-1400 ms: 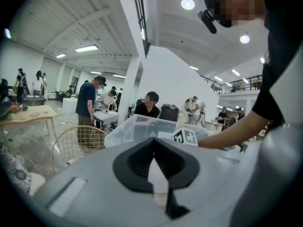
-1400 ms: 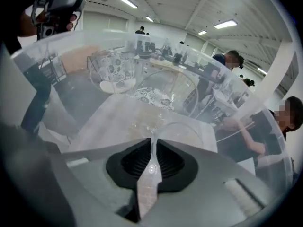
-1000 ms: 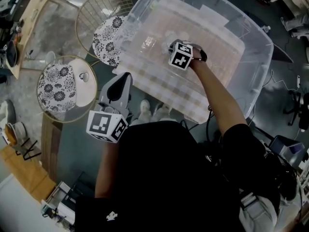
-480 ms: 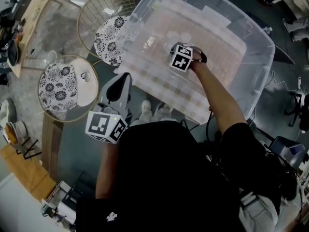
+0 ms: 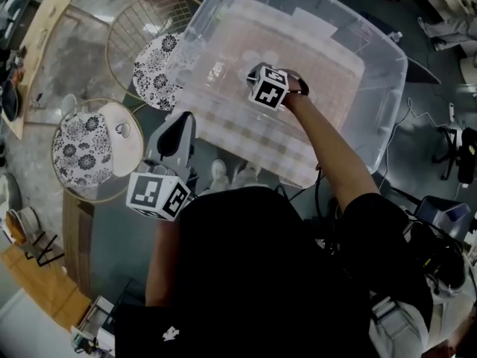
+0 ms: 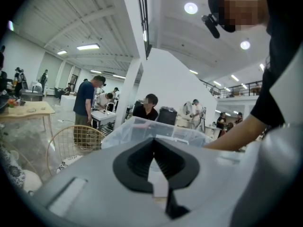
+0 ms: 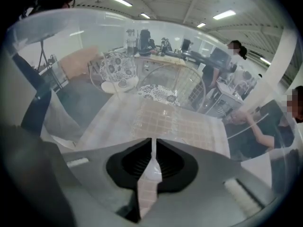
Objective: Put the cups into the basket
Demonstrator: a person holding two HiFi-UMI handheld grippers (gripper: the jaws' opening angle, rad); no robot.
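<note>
Pick-up step: gripping clear glass cup (image 7: 152,165) between right gripper (image 7: 151,148) jaws, with left gripper (image 6: 152,144) jaws closed, empty. Next: carry left of jaws into round gold wire basket (image 5: 128,30).

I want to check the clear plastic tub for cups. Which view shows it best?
The head view: it looks down into the whole clear plastic tub, rim to checkered lining. The left gripper view catches only one corner, the right gripper view looks out from inside, through its wall.

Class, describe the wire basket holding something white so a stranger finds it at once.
Left of the big clear bin stand two round wire baskets with floral liners. Pick the basket nearer the person: only it holds a white piece.
</note>
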